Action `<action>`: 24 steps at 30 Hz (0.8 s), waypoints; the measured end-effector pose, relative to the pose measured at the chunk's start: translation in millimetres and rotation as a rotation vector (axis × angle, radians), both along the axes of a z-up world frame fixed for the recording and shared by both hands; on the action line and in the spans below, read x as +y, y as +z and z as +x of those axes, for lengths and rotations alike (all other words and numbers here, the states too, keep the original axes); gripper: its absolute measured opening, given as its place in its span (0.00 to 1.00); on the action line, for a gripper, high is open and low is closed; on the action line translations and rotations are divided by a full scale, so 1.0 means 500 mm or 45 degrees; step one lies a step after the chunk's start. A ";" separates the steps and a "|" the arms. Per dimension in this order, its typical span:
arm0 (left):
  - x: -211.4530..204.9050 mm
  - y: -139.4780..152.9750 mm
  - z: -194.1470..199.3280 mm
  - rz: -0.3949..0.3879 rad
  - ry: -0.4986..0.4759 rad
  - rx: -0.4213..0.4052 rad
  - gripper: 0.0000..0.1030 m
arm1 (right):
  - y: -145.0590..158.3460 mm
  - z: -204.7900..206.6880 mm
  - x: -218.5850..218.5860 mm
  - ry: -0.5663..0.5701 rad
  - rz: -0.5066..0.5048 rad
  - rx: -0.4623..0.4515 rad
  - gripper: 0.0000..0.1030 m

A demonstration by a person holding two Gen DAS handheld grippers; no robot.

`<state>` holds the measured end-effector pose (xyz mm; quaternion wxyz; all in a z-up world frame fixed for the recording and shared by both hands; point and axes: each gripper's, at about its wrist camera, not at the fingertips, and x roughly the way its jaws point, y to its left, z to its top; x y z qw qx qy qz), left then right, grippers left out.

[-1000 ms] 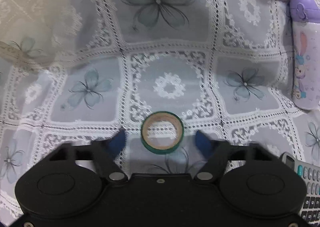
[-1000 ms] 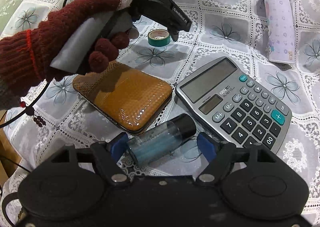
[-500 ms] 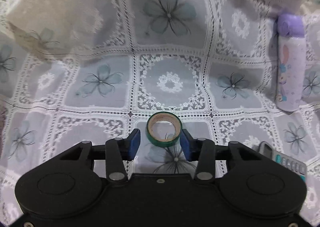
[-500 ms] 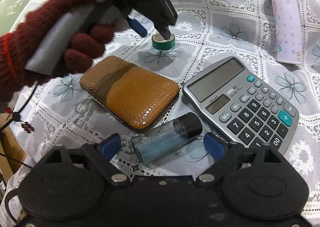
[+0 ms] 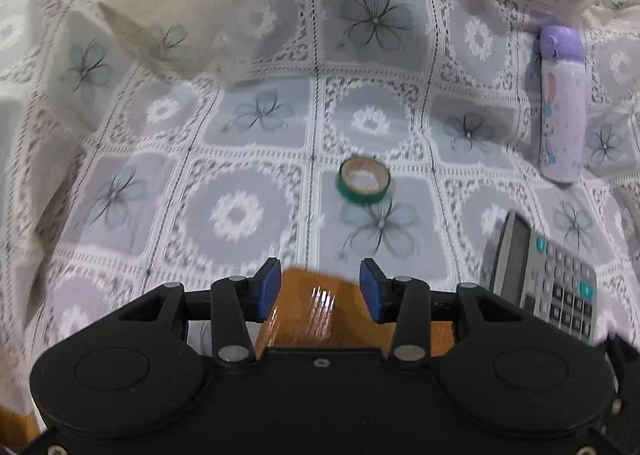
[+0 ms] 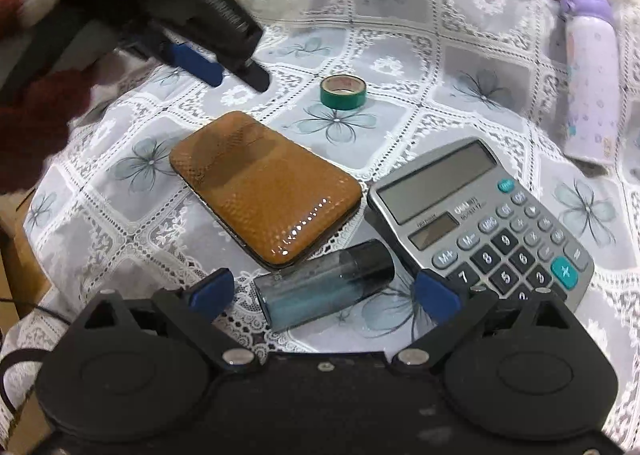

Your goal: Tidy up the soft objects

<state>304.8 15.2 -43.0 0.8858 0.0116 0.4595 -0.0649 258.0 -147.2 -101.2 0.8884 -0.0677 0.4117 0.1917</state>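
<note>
Plainly, "M+", "MRC" and digits such as 7, 8 and 5 are read on the keys of the calculator (image 6: 476, 223); the small print under its display is too blurred to be made out. A cartoon figure is printed on the lilac bottle (image 6: 590, 71) lying beyond the calculator. The right gripper (image 6: 324, 291) is set wide, its jaws having just been opening; the blue vial (image 6: 326, 287), just left of the calculator, lies between the pads (image 6: 212, 291) but is not pressed by them. The left gripper (image 5: 318, 287) is drawn narrow and empty, held in a dark red gloved hand (image 6: 36, 103) above the orange case (image 6: 266, 187). The green tape roll (image 6: 343, 91) is left flat on the tablecloth (image 6: 400, 35), beyond the calculator's far left corner.
</note>
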 end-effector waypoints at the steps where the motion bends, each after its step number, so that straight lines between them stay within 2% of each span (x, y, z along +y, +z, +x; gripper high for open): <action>1: 0.001 -0.001 -0.012 0.012 -0.003 0.001 0.43 | 0.000 0.000 0.004 0.020 -0.019 -0.015 0.93; 4: 0.001 -0.001 -0.050 0.051 -0.009 -0.018 0.43 | -0.001 -0.002 0.015 0.070 -0.074 -0.056 0.88; 9: 0.001 0.003 -0.105 0.051 -0.030 -0.005 0.43 | -0.007 0.001 0.014 0.072 -0.065 -0.041 0.82; 12: -0.004 0.002 -0.128 0.047 -0.037 0.009 0.43 | -0.006 -0.001 0.010 0.055 -0.037 -0.022 0.70; 18: -0.012 0.000 -0.168 0.065 -0.039 0.013 0.43 | 0.007 -0.016 0.000 -0.030 -0.031 -0.021 0.71; 24: -0.015 0.014 -0.221 0.071 -0.057 -0.014 0.43 | 0.050 -0.060 -0.030 -0.163 0.009 -0.038 0.71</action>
